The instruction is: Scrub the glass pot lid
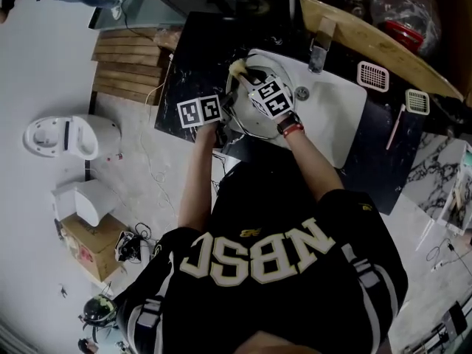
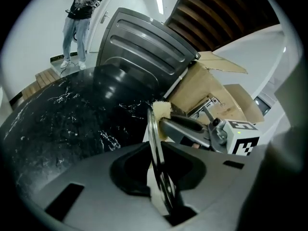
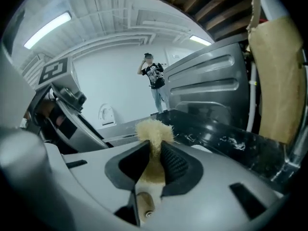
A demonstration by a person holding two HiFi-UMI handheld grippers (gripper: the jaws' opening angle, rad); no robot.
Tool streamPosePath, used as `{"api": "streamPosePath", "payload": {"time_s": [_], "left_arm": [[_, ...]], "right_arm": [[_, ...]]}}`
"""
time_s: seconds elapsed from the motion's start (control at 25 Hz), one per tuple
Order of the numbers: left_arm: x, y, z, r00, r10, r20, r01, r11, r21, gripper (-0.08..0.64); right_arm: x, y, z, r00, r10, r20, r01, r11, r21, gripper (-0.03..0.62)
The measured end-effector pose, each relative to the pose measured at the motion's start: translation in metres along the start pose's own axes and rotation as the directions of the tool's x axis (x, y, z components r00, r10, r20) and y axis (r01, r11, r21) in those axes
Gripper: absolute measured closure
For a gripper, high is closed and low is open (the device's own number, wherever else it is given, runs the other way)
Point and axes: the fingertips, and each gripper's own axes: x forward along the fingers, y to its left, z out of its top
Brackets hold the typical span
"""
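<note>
Glass pot lid (image 2: 154, 143) at white sink (image 1: 335, 116); black marbled counter (image 1: 190, 63).

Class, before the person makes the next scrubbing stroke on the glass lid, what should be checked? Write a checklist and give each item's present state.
1. Hold on the lid: the left gripper clamps the glass lid by its rim, edge-on. Ok.
2. Hold on the tool: the right gripper pinches the scrubber between its pads. Ok.
3. Scrubber against the glass: it sits beside the lid's upper rim. Whether it touches: cannot tell.
4. Lid held over the sink: ok.
5. Lid wet or soapy: cannot tell.
</note>
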Motion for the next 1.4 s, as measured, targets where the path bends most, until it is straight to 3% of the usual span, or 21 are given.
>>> {"api": "streamPosePath", "payload": {"time_s": [0.4,0.68,1.0,1.4], "left_arm": [[-0.003,-0.002,0.001,1.0,-0.012,-0.018,0.013,1.0,0.011,0.48],[-0.002,-0.001,-0.001,1.0,-0.015,-0.022,0.015,1.0,0.012,0.48],[-0.002,-0.003,0.0,0.999,-0.026,-0.024,0.027,0.999,0.02,0.476],[-0.002,-0.003,0.0,0.999,-0.03,-0.019,0.03,0.999,0.018,0.476]], "right_arm": [[0.021,-0.022,-0.018,0.994,-0.057,-0.089,0.055,0.998,-0.033,0.517],[0.028,-0.065,-0.045,0.975,-0.153,-0.159,0.145,0.987,-0.063,0.52],[0.017,-0.1,-0.09,0.914,-0.275,-0.298,0.201,0.946,-0.254,0.526],[-0.009,-0.121,-0.152,0.851,-0.305,-0.427,0.192,0.938,-0.288,0.526]]}}
